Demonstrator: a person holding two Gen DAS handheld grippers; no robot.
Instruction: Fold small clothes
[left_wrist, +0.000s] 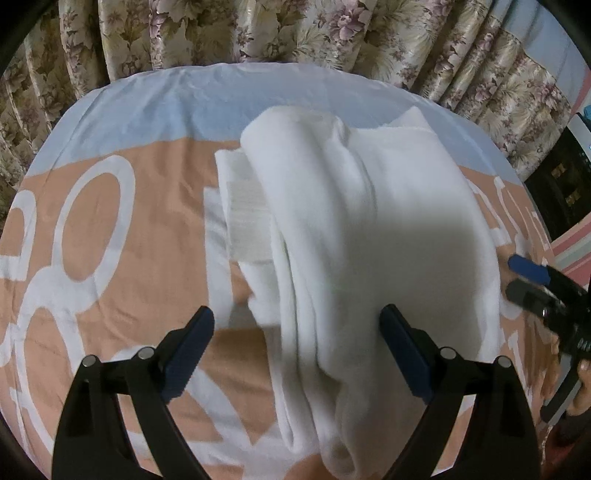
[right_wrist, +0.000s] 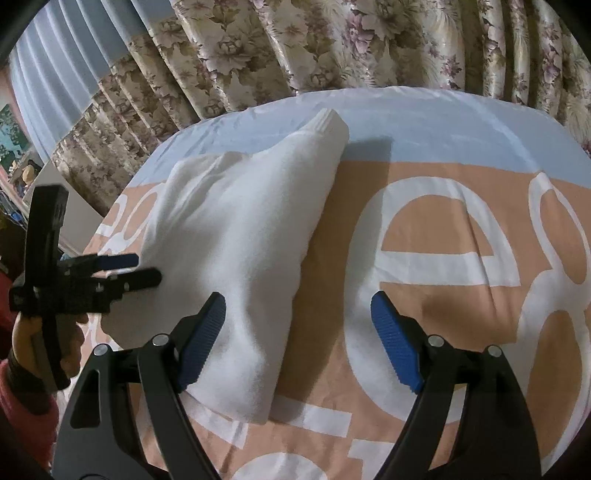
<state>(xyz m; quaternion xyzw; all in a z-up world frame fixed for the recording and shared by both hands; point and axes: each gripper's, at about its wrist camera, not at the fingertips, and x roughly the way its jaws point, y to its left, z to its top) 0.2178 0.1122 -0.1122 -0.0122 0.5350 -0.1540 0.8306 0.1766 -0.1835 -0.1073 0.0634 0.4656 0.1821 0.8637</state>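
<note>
A white garment (left_wrist: 351, 206) lies folded into a long narrow strip on the patterned bed sheet (left_wrist: 147, 229). My left gripper (left_wrist: 297, 328) stands open just above it, and the strip's near part runs between the two wide-apart blue pads without being pinched. In the right wrist view the same garment (right_wrist: 240, 206) runs away from me to a ribbed cuff at its far end. My right gripper (right_wrist: 299, 306) is open over its near right edge, the left pad (right_wrist: 207, 332) against the cloth. Each gripper shows in the other's view, the right gripper (left_wrist: 522, 278) and the left gripper (right_wrist: 142, 269) at the cloth's sides.
The sheet (right_wrist: 443, 295) is orange with big white letters and a pale blue far band. A flowered curtain (left_wrist: 258, 29) hangs close behind the bed's far edge. A hand (right_wrist: 70, 343) in a red sleeve holds the left gripper. Furniture stands at the far right (left_wrist: 565, 184).
</note>
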